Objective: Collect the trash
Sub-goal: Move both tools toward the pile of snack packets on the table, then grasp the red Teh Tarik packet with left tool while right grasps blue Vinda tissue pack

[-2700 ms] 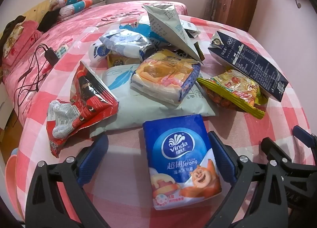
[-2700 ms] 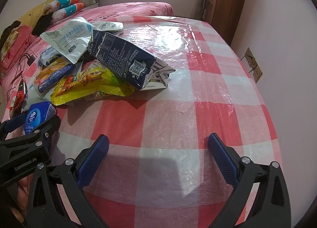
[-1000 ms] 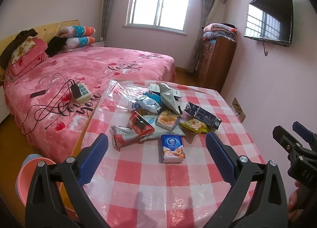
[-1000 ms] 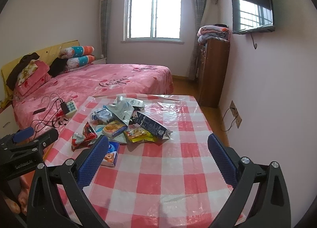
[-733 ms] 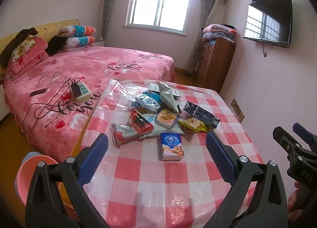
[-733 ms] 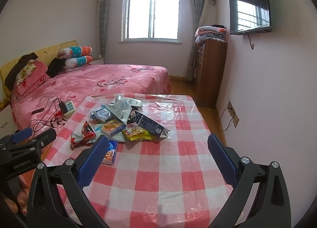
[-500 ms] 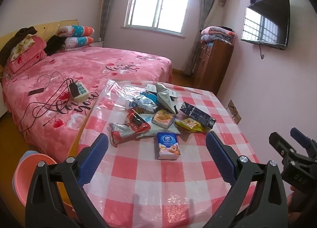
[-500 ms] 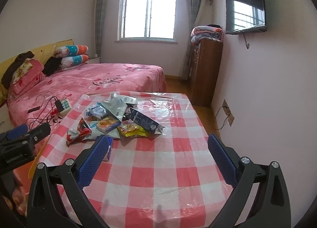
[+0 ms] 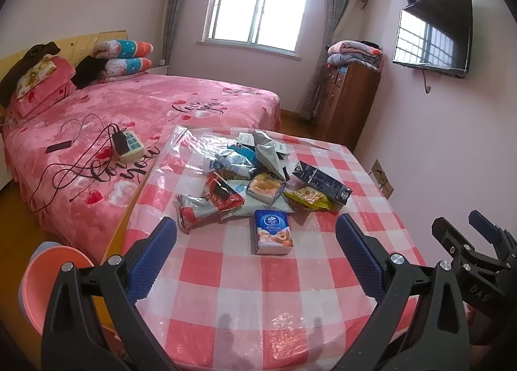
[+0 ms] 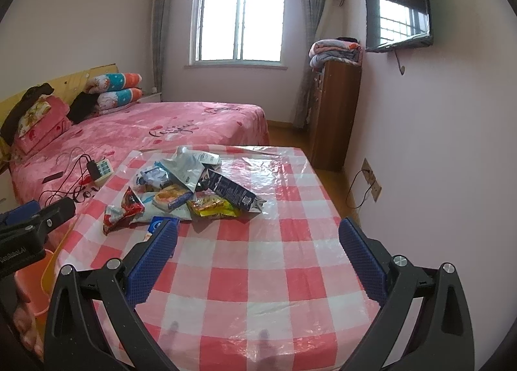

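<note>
A heap of wrappers lies mid-table: a blue tissue pack (image 9: 270,231) nearest me, a red snack bag (image 9: 210,201), a yellow wrapper (image 9: 307,198), a dark blue carton (image 9: 321,182) and a grey pouch (image 9: 266,156). In the right wrist view the same heap shows the carton (image 10: 232,191) and the yellow wrapper (image 10: 213,206). My left gripper (image 9: 255,258) hangs open above the table's near edge, nothing between its fingers. My right gripper (image 10: 257,258) is open too, held back from the heap. Each gripper shows at the other view's edge.
The table wears a red-and-white checked cloth (image 9: 226,280) under clear plastic. A pink bucket (image 9: 48,271) stands on the floor at its left. The pink bed (image 9: 145,112) with a power strip (image 9: 127,146) lies beyond. A wooden cabinet (image 9: 349,103) stands against the right wall.
Both grippers have pulled far back and up from the table since 2.7 s ago; the heap now sits small and distant. Over the last second they drifted slightly further back. The trash has not moved.
</note>
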The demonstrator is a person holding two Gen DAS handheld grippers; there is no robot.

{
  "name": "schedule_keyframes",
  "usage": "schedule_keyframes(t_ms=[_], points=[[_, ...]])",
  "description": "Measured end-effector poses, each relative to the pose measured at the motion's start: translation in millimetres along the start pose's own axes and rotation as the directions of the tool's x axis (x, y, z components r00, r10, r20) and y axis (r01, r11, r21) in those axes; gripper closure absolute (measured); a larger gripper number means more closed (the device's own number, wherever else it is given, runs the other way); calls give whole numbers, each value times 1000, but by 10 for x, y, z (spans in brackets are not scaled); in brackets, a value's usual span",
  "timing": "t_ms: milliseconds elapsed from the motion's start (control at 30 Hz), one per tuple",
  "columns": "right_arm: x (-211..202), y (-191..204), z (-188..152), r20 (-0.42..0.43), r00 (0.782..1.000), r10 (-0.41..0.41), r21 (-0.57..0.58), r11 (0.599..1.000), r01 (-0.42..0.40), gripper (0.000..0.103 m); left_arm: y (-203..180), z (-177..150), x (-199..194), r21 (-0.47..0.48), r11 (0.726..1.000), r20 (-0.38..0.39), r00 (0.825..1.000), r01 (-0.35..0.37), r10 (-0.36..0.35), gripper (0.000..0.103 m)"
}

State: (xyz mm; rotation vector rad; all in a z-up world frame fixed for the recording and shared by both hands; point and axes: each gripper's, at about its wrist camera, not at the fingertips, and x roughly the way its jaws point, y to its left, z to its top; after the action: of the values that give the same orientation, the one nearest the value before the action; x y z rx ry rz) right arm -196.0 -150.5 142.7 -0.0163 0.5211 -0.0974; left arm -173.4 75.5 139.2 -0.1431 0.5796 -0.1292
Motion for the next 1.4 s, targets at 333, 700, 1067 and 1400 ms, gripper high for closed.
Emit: schedule_keyframes(t_ms=[333, 700, 1067, 1400], points=[[427, -31, -104, -63, 997, 47, -20, 999, -48, 5, -20, -71, 236, 16, 997, -32, 997, -69, 70, 4], [1012, -301, -300, -169, 975, 141, 89, 988, -128, 5, 159, -235, 703, 23, 993, -93, 989, -117, 119, 4], [1542, -261, -382, -266, 835, 481, 276, 868, -412, 6, 570, -42, 1332, 81, 997, -160, 987, -12, 24, 4], [1636, 533, -279, -316, 719, 618, 245, 786, -568, 19, 739, 101, 1850, 294, 945, -255, 965, 143, -67, 4]])
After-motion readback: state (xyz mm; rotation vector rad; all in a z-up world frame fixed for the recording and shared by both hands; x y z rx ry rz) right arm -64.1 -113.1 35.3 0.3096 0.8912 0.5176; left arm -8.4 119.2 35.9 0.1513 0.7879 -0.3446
